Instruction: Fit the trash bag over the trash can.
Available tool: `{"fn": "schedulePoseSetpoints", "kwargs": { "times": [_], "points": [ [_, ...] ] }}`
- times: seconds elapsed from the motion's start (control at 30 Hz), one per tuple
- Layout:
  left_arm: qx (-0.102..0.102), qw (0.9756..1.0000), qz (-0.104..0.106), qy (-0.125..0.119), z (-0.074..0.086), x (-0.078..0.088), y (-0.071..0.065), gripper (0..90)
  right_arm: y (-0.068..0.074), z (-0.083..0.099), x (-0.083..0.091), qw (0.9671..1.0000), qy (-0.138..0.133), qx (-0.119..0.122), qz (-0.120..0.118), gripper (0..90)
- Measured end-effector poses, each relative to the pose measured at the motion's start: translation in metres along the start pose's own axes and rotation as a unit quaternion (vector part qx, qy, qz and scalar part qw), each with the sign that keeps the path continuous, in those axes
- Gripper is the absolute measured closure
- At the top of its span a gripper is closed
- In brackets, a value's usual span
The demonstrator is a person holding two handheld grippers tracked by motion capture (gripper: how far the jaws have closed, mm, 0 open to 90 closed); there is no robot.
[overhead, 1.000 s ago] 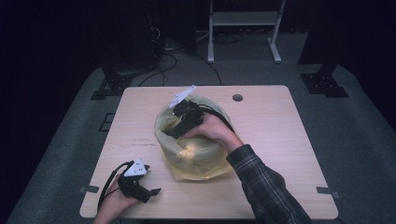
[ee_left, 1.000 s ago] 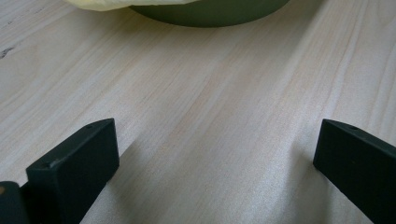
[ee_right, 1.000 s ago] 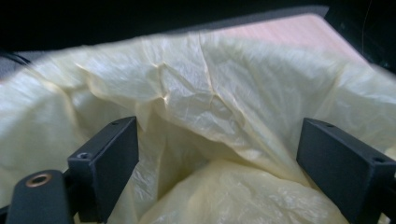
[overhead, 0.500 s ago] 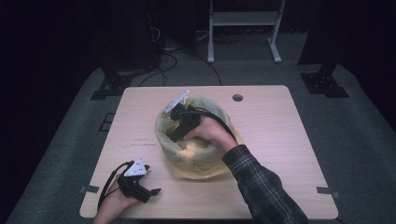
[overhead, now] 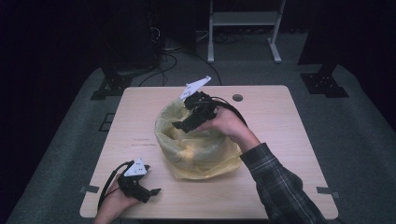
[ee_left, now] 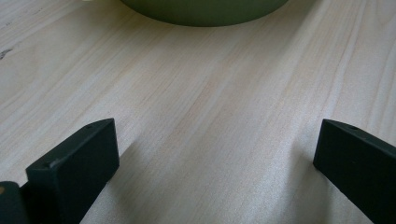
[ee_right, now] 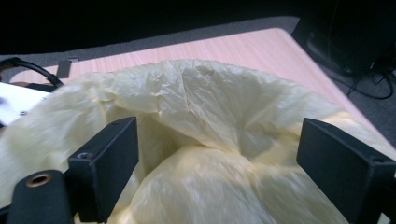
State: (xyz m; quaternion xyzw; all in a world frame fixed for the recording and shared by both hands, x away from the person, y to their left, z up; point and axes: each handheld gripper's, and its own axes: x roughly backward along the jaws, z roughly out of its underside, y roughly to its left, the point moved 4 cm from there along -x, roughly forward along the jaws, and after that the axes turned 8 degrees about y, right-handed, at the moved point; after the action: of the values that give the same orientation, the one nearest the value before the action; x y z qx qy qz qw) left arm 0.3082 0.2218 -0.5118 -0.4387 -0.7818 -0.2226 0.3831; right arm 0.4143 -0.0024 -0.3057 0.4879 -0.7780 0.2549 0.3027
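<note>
A crumpled yellow plastic bag (overhead: 201,149) lines a round container at the middle of the wooden table (overhead: 280,121). My right gripper (overhead: 181,126) hangs over the bag's back left rim, tilted down into the mouth. In the right gripper view it (ee_right: 219,140) is open, and the bag (ee_right: 210,116) spreads beyond the jaws with nothing held. My left gripper (overhead: 153,193) rests at the table's front left corner, apart from the bag. The left gripper view shows it (ee_left: 215,140) open over bare wood, with the container's olive base (ee_left: 205,9) ahead.
A round cable hole (overhead: 237,98) sits near the table's back edge. Tape strips (overhead: 88,189) mark the front corners. Behind the table stand a white frame (overhead: 243,18) and two black stand feet (overhead: 109,86) on grey carpet, with cables on the floor.
The right hand has lifted and drawn slightly back to the right, bringing the gripper higher over the bag's rim. The left gripper has stayed put.
</note>
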Motion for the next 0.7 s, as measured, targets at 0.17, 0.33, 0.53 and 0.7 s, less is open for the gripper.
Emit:
{"fn": "schedulePoseSetpoints", "kwargs": {
  "times": [0.17, 0.33, 0.53, 0.7],
  "points": [
    [0.000, 1.0000, 0.000, 0.000, 0.000, 0.000, 0.000, 0.0, 0.001, 0.009, 0.029, 0.9997, -0.021, -0.002, 0.013, 11.7],
    [0.000, 1.0000, 0.000, 0.000, 0.000, 0.000, 0.000, 0.0, 0.003, 0.027, 0.057, 0.9987, -0.044, -0.008, 0.025, 11.7],
    [0.000, 1.0000, 0.000, 0.000, 0.000, 0.000, 0.000, 0.0, 0.006, 0.060, 0.085, 0.9976, -0.056, -0.017, 0.038, 11.8],
    [0.000, 1.0000, 0.000, 0.000, 0.000, 0.000, 0.000, 0.0, 0.008, 0.094, 0.105, 0.9963, -0.062, -0.029, 0.053, 11.7]
  ]
}}
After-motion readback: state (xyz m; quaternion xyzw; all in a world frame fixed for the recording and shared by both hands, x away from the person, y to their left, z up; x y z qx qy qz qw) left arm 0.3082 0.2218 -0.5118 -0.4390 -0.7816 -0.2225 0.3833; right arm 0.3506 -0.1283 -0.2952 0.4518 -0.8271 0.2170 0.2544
